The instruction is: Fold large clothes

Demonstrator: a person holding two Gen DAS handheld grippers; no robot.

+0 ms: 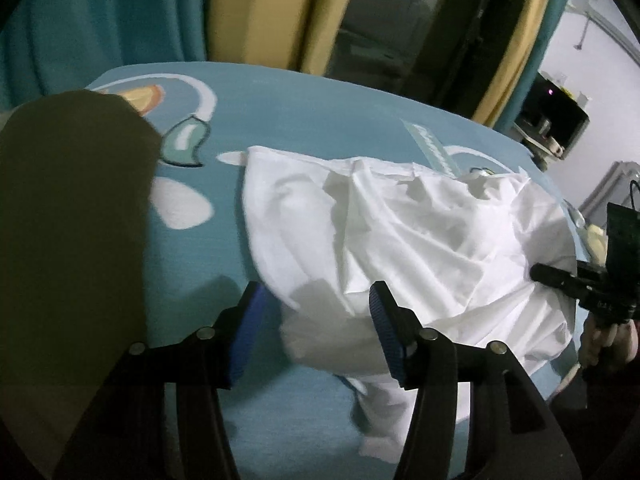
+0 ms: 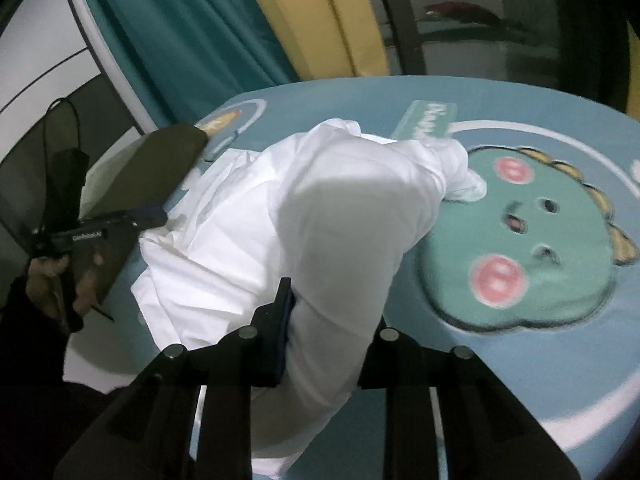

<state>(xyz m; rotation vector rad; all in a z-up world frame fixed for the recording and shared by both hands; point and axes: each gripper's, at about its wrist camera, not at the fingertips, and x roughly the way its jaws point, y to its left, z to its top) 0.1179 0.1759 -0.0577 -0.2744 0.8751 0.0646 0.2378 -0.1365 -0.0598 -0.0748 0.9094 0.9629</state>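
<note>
One white garment [image 1: 400, 232] lies crumpled on the blue cartoon-printed bedsheet [image 1: 300, 128] in the left wrist view, its long axis running from the far left toward the near right, with a narrower part trailing off toward the near edge. It is thin, creased and plain white, heaped in loose folds. The left gripper [image 1: 316, 320] hovers at its near edge with the two blue-padded fingers [image 1: 248, 332] apart; cloth shows between them, but they do not press on it. One dark olive cloth [image 1: 72, 220] fills the left side, and at the far right the right gripper [image 1: 560, 276] touches the garment. Two yellow curtain strips [image 1: 248, 8] hang beyond the bed. In the right wrist view, the garment [image 2: 320, 216] stretches from the near centre away to the far left, and the right gripper [image 2: 332, 332] is clamped on a bulging fold. One green cartoon face [image 2: 540, 240] lies on the right; the left gripper [image 2: 148, 216] sits at the left.
</note>
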